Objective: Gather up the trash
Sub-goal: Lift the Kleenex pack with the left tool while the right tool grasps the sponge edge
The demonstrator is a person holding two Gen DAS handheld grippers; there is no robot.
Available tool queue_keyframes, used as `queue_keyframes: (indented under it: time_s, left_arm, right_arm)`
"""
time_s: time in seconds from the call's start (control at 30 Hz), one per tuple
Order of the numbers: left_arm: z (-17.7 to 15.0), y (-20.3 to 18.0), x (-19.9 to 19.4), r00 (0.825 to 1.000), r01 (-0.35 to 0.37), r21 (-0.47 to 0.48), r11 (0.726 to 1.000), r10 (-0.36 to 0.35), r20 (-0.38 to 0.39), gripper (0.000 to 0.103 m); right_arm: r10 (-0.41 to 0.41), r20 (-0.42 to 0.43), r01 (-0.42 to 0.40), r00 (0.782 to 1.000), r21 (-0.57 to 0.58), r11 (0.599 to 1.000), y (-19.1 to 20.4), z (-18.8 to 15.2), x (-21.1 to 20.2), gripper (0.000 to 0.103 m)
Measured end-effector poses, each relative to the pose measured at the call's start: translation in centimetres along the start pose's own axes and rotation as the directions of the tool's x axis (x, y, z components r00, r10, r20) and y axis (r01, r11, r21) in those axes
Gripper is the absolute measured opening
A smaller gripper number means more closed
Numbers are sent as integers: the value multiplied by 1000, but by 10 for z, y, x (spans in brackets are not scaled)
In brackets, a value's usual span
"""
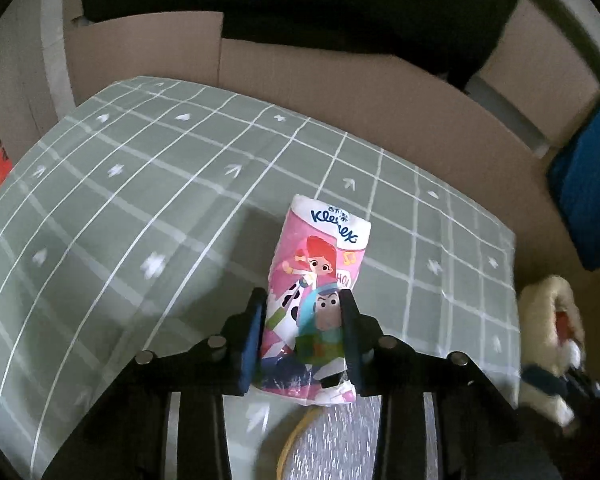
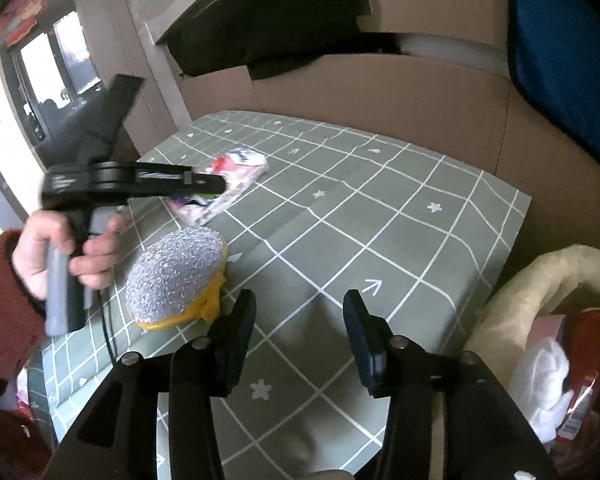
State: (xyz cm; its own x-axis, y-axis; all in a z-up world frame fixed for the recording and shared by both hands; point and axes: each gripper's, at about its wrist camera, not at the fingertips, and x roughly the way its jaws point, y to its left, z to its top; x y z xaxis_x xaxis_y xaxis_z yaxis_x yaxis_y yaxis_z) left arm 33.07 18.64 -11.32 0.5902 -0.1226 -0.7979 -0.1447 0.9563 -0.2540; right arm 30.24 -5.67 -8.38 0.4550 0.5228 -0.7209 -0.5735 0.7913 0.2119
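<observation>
left wrist view is showing the left gripper (image 1: 302,332) clamping a pink kleenex tissue pack (image 1: 316,292) between its two pads, gripping the lower half while the logo end is sticking out forward over the green checked tablecloth (image 1: 140,208). whether the pack is touching the cloth or being held just above it, can't tell. right under the gripper a silver bubble-wrap pouch with yellow trim (image 1: 332,436) is lying on the cloth.

right wrist view is looking across the same table, and the right gripper (image 2: 300,332) is hanging open over the cloth with nothing between its fingers. the person's left hand (image 2: 56,252) is squeezing the other tool's handle, and the tissue pack (image 2: 228,184) is showing at its tip, with the pouch (image 2: 176,276) just below it.

for containers: a cream fluffy-rimmed basket (image 2: 540,280) is sitting off the right edge of the table, and it's holding some white crumpled tissue (image 2: 544,376) plus a red shiny wrapper (image 2: 592,360), with something pinkish behind them i can't make out. cardboard panels (image 2: 380,92) are standing around the far side of the table.
</observation>
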Motion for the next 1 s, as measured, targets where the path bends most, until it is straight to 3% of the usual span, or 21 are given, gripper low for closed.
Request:
queue_keyframes:
  time_s: [0.2,0.4,0.5,0.63,0.73,1.0]
  left_arm:
    - [-36,17,-72,995,10,8,1000,-11,98,35]
    - [-75,29,-108,996,76,43,996,-78,52,35]
    - [-91,40,-111,995,103,7,995,-103,12,35]
    - [-106,42,-109,995,93,41,995,-92,-29,35]
    - [-114,38,-102,993,101,63,993,-97,-72,35]
    - [-117,26,-88,994,73,118,990,-63,-86,35]
  right_arm:
    - [2,-22,-3,1000,-49,999,21,4,-1,43]
    - [-36,-24,34,999,-76,997,37,10,-2,43]
    - [-51,-15,50,999,-65,997,39,11,-4,43]
    - [-43,-11,42,999,-19,999,36,12,-4,43]
    - [-14,-15,14,1000,5,1000,36,13,-2,43]
    - [91,-58,-88,994,56,995,40,10,24,43]
